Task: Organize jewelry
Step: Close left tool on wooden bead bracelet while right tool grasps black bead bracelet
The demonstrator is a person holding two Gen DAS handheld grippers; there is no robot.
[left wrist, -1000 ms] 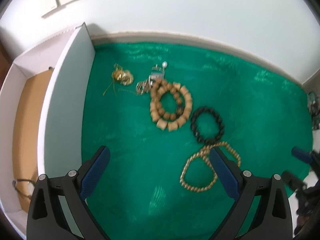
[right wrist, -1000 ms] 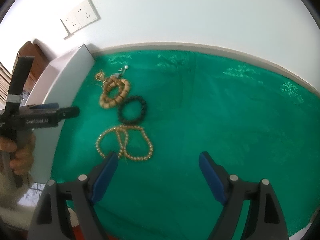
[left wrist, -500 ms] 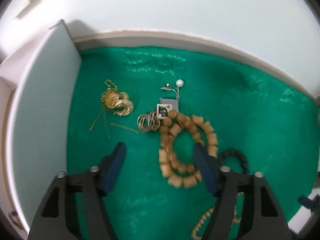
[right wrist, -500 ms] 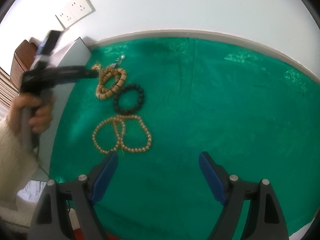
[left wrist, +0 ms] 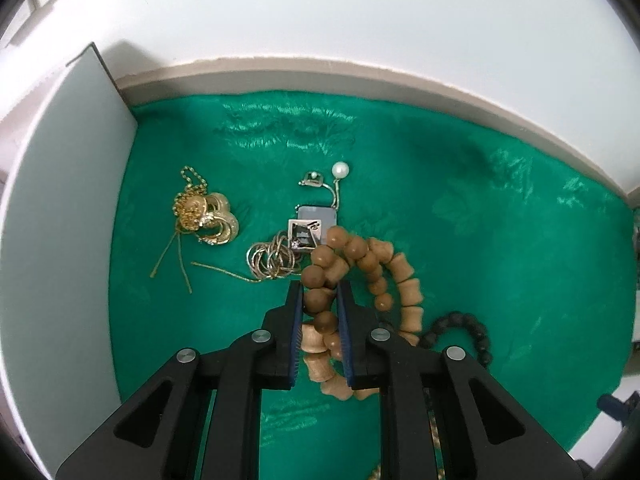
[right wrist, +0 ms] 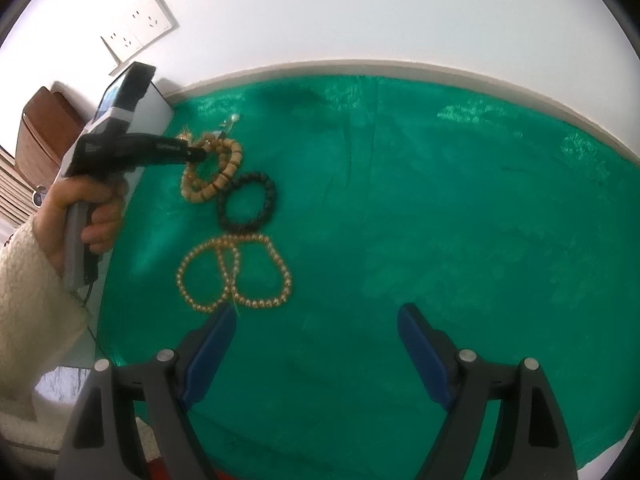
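The left gripper (left wrist: pixel 320 300) is clamping the brown round-bead wooden bracelet (left wrist: pixel 362 256) between its blue pads, while the right gripper (right wrist: pixel 316 320) is hovering wide open above the green velvet cloth (right wrist: pixel 440 220).

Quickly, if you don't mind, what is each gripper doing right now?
Left gripper: closed on the wooden bead bracelet, its beads pinched between the jaws.
Right gripper: open, holding nothing, above the green cloth.
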